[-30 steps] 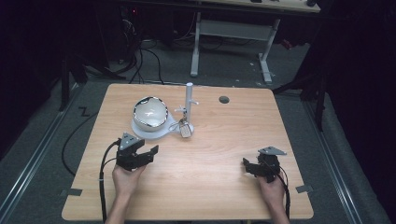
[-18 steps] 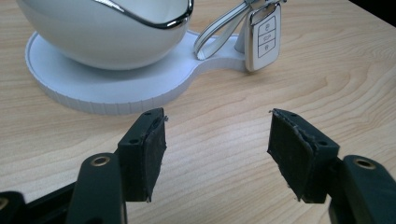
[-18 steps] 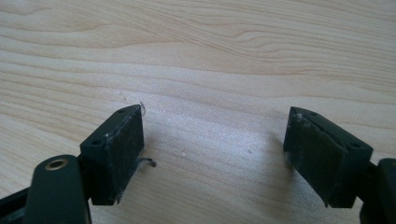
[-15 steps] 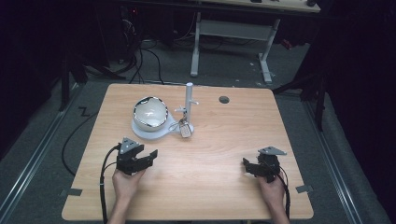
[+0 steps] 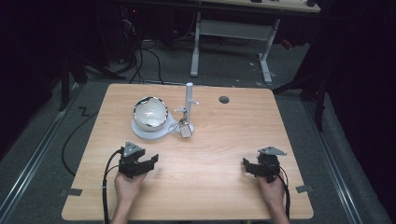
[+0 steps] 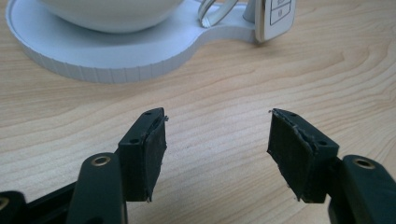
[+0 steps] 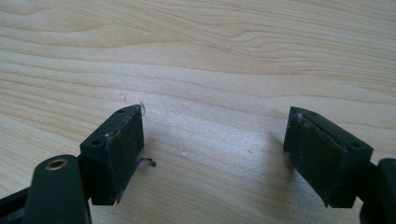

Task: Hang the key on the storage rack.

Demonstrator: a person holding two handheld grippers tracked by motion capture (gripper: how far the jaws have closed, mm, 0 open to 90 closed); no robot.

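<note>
The left tool rests low on the pale wood-grain surface with its black padded jaws standing apart and nothing between them; its own view looks straight at the small white key fob that hangs against the upright post of a white plastic stand. That stand's round ribbed base carries a white bowl with a shiny rim. The right tool lies well apart on the near right, jaws likewise spread over bare wood. The fob, just beside the base's narrow neck, seems the likely target. To take it cleanly, I would bring the left tool forward with the jaws kept wide, line the pads up on the fob's flat faces, stay clear of the bowl, and close only once centred, since the fob hangs loose and may swing.
</note>
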